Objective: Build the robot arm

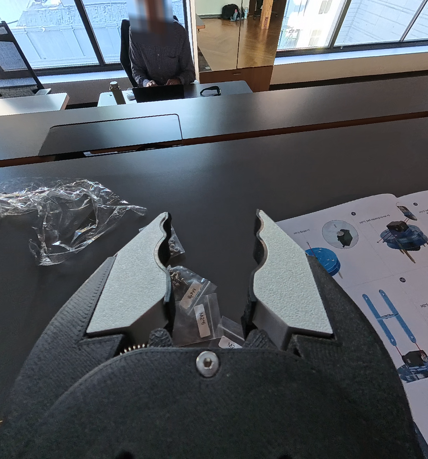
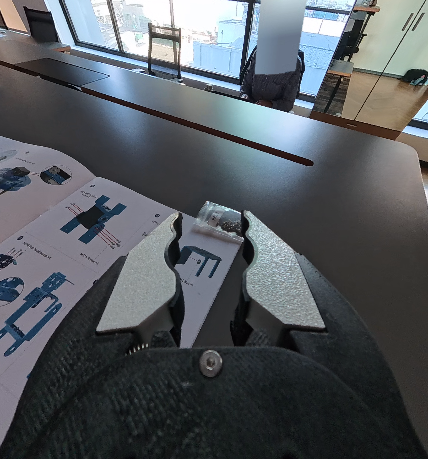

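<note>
My left gripper [image 1: 213,218] is open and empty, held above several small clear bags of screws and nuts [image 1: 195,298] that lie on the dark table [image 1: 232,178]. An open white instruction booklet [image 1: 371,260] with blue part drawings lies to its right. My right gripper [image 2: 211,218] is open and empty, above the right edge of the same booklet [image 2: 59,236]. A small clear bag of dark screws [image 2: 222,221] with a white label lies on the table just beyond the booklet's edge, close to the right fingertip [image 2: 247,218].
Crumpled clear plastic wrap [image 1: 59,213] lies on the table to the left. A long cable slot [image 2: 208,129] crosses the table farther back. A person [image 1: 160,54] sits at a laptop at a far desk by the windows. The table's right edge [image 2: 421,198] is near. Tip to tip, the grippers are about 45 cm apart.
</note>
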`<state>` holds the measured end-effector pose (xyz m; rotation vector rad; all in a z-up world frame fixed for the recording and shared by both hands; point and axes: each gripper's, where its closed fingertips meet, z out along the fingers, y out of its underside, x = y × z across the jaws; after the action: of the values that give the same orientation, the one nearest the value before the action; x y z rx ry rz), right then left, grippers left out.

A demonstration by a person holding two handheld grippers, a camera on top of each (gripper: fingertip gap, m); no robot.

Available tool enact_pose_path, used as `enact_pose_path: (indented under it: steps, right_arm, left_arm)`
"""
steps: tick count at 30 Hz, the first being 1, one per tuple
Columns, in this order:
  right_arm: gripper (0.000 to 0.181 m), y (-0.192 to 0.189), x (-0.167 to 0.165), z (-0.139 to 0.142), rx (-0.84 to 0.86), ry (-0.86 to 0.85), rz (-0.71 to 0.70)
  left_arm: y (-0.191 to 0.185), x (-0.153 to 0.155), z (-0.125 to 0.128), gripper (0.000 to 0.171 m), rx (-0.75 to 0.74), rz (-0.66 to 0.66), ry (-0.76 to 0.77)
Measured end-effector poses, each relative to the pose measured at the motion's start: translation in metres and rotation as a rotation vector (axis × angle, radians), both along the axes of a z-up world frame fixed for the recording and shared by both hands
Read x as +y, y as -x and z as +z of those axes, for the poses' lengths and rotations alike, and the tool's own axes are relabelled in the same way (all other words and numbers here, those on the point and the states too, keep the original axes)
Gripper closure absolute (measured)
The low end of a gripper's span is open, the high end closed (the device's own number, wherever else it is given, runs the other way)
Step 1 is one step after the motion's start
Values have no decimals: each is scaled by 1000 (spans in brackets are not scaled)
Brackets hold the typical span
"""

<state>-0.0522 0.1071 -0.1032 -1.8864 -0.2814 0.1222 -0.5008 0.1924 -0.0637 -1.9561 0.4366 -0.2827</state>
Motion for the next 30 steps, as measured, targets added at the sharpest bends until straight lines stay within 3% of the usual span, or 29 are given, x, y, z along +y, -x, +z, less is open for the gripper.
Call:
enact_pose_path:
  steps: [18,30]
  right_arm:
    - [136,3,1,-1,-6,5,13]
    - [136,7,1,-2,-21,8,24]
  left_arm:
    - [4,1,1,106,-3,16,-1]
    - [21,-2,29,108,-89,61,-70]
